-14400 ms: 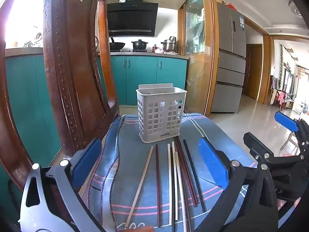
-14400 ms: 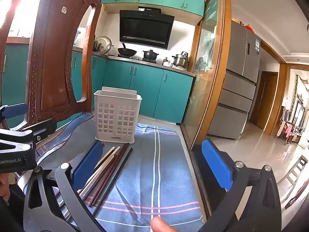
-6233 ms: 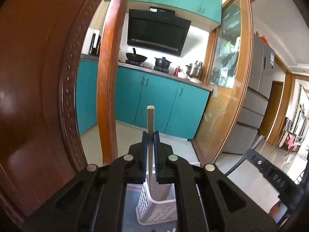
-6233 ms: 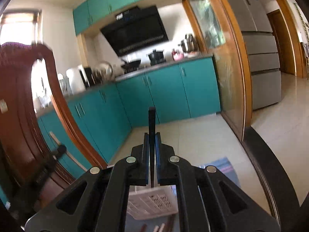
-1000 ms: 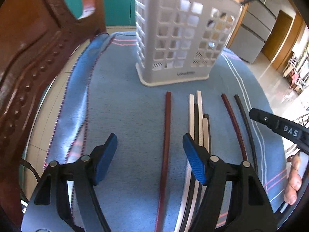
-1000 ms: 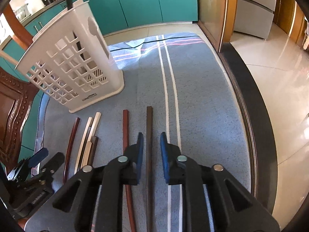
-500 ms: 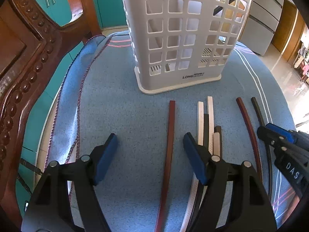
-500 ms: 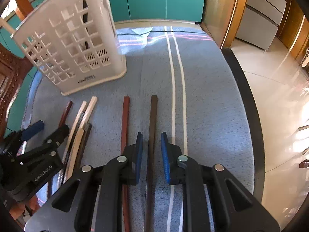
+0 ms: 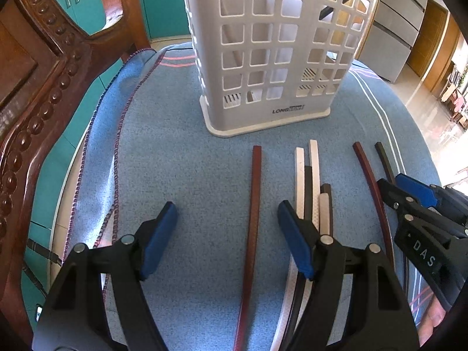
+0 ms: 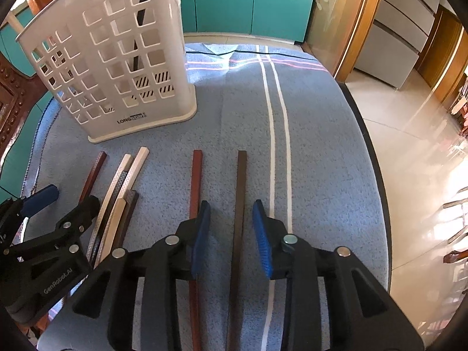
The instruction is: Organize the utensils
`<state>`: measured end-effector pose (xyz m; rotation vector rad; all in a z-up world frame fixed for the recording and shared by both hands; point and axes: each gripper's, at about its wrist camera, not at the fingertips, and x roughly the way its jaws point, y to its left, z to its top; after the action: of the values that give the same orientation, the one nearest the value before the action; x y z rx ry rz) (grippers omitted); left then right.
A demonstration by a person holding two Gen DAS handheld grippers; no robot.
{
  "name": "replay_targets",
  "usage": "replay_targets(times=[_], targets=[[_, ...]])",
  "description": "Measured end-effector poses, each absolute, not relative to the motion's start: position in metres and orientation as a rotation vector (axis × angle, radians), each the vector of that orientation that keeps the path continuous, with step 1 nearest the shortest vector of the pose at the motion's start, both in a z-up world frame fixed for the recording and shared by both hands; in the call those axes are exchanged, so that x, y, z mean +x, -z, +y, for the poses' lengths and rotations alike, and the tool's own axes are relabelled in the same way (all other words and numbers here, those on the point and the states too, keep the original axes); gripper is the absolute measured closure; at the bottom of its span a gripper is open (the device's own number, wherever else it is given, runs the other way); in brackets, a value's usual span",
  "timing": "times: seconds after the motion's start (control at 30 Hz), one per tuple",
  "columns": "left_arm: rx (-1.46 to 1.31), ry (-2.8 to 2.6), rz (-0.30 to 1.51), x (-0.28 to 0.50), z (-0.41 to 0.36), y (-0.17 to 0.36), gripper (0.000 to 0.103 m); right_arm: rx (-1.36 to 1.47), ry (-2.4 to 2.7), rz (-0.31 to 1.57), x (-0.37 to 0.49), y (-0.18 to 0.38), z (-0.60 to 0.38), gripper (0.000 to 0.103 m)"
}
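— Where do the two grippers stand?
— The left gripper (image 9: 226, 238) gapes wide around a reddish-brown square chopstick (image 9: 252, 216); the right gripper (image 10: 231, 235), partly open, straddles a dark brown chopstick (image 10: 239, 213), neither gripping.
— And beyond them?
— More loose chopsticks (image 9: 310, 181) lie on the blue cloth-covered table (image 10: 321, 152); behind stands the white perforated plastic utensil basket (image 9: 275, 52), sticks already inside.

Left gripper (image 9: 226, 234): low over the surface, jaws spread wide, blue pads at about 9 and 3 o'clock, nothing between them touched. Seen from the right wrist, sits at 8 o'clock (image 10: 58, 201), fingers angled toward 1 o'clock. Right gripper (image 10: 232, 231): also low, jaws parted but narrower, pads not pressing anything. From the left wrist, appears at 3 o'clock (image 9: 400, 185), pointing toward 11 o'clock.
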<state>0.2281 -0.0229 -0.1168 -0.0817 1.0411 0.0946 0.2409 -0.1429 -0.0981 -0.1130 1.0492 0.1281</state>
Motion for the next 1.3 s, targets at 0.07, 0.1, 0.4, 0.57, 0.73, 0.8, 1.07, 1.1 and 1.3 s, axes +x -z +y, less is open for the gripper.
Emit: replay_targets(times=[0.07, 0.1, 0.4, 0.57, 0.73, 0.8, 1.07, 1.1, 1.3], targets=[[-0.082, -0.095, 1.04, 0.225, -0.023, 0.116, 0.031, -0.114, -0.129, 1.046, 0.239, 0.098, -0.142, 0.07], [-0.081, -0.094, 1.04, 0.224, -0.023, 0.116, 0.031, -0.114, -0.129, 1.045, 0.24, 0.098, -0.142, 0.07], [-0.081, -0.098, 1.046, 0.22, -0.027, 0.114, 0.031, -0.091, -0.138, 1.052, 0.242, 0.098, -0.143, 0.071], [-0.081, -0.099, 1.042, 0.219, -0.028, 0.114, 0.031, -0.089, -0.141, 1.052, 0.246, 0.098, -0.143, 0.071], [-0.094, -0.101, 1.032, 0.216, -0.03, 0.111, 0.044, -0.086, -0.144, 1.049, 0.245, 0.099, -0.142, 0.084], [-0.096, -0.104, 1.023, 0.215, -0.031, 0.111, 0.053, -0.083, -0.151, 1.048, 0.245, 0.098, -0.142, 0.093], [-0.116, -0.101, 1.01, 0.213, -0.031, 0.107, 0.096, -0.089, -0.16, 1.047, 0.243, 0.098, -0.138, 0.096], [-0.121, -0.1, 1.01, 0.212, -0.03, 0.107, 0.096, -0.088, -0.161, 1.047, 0.242, 0.098, -0.138, 0.096], [-0.152, -0.108, 0.947, 0.205, -0.024, 0.094, 0.096, -0.062, -0.171, 1.019, 0.239, 0.09, -0.142, 0.096]])
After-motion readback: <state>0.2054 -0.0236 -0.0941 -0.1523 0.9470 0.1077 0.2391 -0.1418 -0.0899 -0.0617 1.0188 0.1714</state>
